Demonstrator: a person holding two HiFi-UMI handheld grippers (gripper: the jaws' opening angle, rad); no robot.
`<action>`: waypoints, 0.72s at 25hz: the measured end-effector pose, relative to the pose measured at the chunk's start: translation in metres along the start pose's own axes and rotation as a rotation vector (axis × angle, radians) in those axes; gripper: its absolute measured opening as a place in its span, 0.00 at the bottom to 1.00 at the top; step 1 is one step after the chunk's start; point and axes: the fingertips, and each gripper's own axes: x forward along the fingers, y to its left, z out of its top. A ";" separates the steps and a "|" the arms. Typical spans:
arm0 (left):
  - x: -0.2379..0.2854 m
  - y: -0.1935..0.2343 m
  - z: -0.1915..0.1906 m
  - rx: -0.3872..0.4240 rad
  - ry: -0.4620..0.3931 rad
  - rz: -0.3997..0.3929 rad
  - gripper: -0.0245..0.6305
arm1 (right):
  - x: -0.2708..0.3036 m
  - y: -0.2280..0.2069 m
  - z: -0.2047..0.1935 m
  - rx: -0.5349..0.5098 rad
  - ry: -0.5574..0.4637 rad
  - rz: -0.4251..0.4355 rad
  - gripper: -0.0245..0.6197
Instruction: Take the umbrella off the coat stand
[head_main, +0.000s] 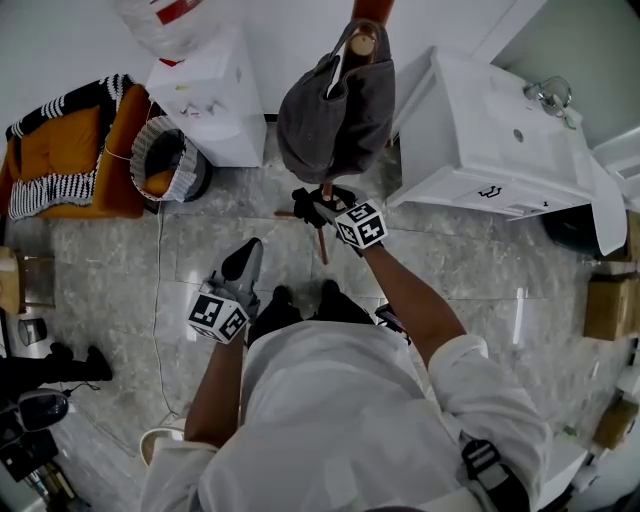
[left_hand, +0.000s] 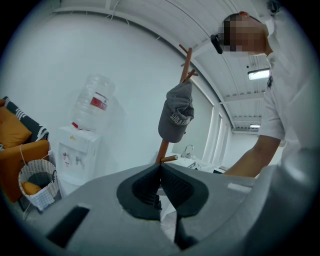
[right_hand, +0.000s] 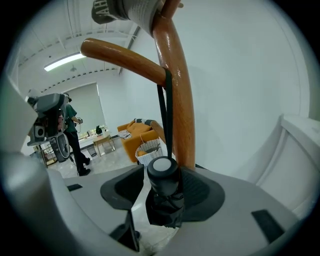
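Our left gripper (left_hand: 160, 168) is closed and empty. Our right gripper (right_hand: 167, 176) stands wide open around the folded black umbrella (right_hand: 162, 194), not clamping it. The umbrella hangs by its strap (right_hand: 164, 120) from a peg (right_hand: 120, 55) of the coat stand (right_hand: 181, 100).

Cap (head_main: 335, 115) (grey) on coat stand (head_main: 363, 43)

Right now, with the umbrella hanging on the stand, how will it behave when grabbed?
The umbrella hangs by a thin strap from a peg, so it will probably swing if nudged. Folded short, it looks fairly stiff and light. Its smooth cap may slip.
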 end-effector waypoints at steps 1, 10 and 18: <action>0.000 0.000 0.000 0.001 0.002 0.001 0.05 | 0.001 -0.001 0.000 -0.003 0.005 -0.006 0.39; 0.000 -0.001 0.001 -0.005 -0.001 0.005 0.05 | 0.001 -0.002 0.001 -0.048 -0.004 -0.013 0.35; 0.006 -0.005 0.003 -0.017 -0.011 -0.003 0.05 | -0.015 0.003 0.017 -0.058 -0.045 0.019 0.35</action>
